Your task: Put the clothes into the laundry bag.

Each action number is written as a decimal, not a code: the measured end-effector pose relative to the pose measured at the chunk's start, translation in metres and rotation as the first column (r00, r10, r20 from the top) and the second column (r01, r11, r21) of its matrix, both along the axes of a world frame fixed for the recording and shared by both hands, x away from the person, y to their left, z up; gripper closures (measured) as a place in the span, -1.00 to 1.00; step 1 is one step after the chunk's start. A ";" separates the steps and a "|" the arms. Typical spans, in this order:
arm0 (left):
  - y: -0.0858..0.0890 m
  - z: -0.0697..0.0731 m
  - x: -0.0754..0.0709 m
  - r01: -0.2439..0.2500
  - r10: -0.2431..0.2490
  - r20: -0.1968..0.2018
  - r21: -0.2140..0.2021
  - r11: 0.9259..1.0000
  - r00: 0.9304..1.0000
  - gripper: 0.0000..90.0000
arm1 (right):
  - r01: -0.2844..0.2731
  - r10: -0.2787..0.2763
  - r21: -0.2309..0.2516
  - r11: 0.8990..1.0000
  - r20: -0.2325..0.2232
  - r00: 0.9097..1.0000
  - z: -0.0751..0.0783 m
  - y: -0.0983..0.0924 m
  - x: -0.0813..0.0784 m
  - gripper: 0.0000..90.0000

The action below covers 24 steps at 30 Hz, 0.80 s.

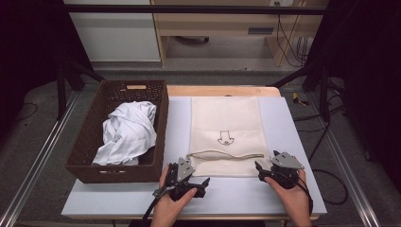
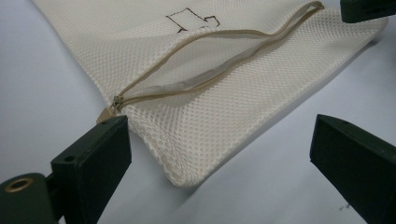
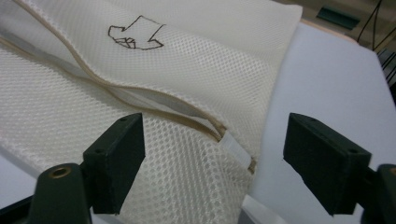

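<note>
White counter (image 1: pixel 283 127) is carrying a cream mesh bag (image 1: pixel 226 124), lying lengthwise away from the person, zipper (image 1: pixel 226 155) gaping crosswise at the near end. Left tool (image 1: pixel 197 182) and right tool (image 1: pixel 260 169) are both waiting released at its near corners.

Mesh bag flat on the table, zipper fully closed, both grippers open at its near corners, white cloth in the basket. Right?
Not quite: the zipper is open, gaping along the mesh bag, as the left gripper view shows. The rest holds: left gripper and right gripper open at the near corners, white cloth in the basket.
</note>
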<state>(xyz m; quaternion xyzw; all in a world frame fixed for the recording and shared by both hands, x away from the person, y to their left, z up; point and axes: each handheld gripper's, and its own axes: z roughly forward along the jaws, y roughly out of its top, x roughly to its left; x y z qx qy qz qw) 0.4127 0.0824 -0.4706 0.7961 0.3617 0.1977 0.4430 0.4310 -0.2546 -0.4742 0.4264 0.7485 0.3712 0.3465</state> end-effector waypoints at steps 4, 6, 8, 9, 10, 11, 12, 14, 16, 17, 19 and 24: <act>0.002 -0.001 0.001 -0.012 0.012 -0.002 0.001 1.000 1.000 -0.85 | 0.023 -0.024 -0.020 1.000 -0.014 1.000 0.000 -0.003 0.000 -0.34; 0.002 -0.002 0.000 -0.013 0.013 -0.006 0.004 1.000 1.000 -0.84 | 0.034 -0.035 -0.027 0.999 -0.018 0.999 0.000 -0.004 0.000 -0.27; 0.001 -0.002 -0.001 -0.015 0.015 -0.003 0.013 1.000 1.000 -0.79 | 0.046 -0.047 -0.048 0.998 -0.017 0.999 0.001 -0.003 -0.001 -0.16; 0.001 -0.002 -0.001 -0.015 0.015 -0.003 0.013 1.000 1.000 -0.78 | 0.042 -0.044 -0.075 0.996 -0.020 0.999 0.003 -0.002 -0.001 -0.13; 0.001 -0.001 -0.001 -0.017 0.017 -0.002 0.021 1.000 1.000 -0.78 | 0.032 -0.034 -0.094 0.995 -0.022 0.999 0.005 -0.001 0.000 -0.05; 0.001 -0.001 -0.002 -0.019 0.019 0.001 0.026 0.999 1.000 -0.77 | 0.027 -0.030 -0.103 0.994 -0.026 0.999 0.007 0.000 0.000 0.02; 0.001 -0.001 -0.002 -0.021 0.021 0.000 0.031 0.999 1.000 -0.76 | 0.008 -0.012 -0.118 0.993 -0.033 0.999 0.010 0.002 0.001 0.08; 0.002 -0.001 -0.002 -0.025 0.025 -0.001 0.036 0.999 1.000 -0.76 | -0.018 0.013 -0.153 0.988 -0.037 0.999 0.016 0.005 0.002 0.10; 0.003 0.001 -0.003 -0.036 0.036 0.001 0.041 0.999 0.999 -0.76 | -0.053 0.048 -0.179 0.982 -0.032 0.998 0.023 0.008 0.003 0.14; 0.004 0.001 -0.003 -0.035 0.035 -0.001 0.038 0.999 0.999 -0.76 | -0.062 0.056 -0.186 0.981 -0.036 0.998 0.026 0.009 0.004 0.14; 0.005 0.002 -0.003 -0.035 0.035 -0.004 0.036 0.999 0.999 -0.76 | -0.078 0.071 -0.183 0.980 -0.044 0.997 0.033 0.009 0.005 0.18; 0.006 0.002 -0.003 -0.040 0.040 0.001 0.037 0.998 0.999 -0.76 | -0.126 0.114 -0.178 0.976 -0.079 0.990 0.044 0.005 0.009 0.24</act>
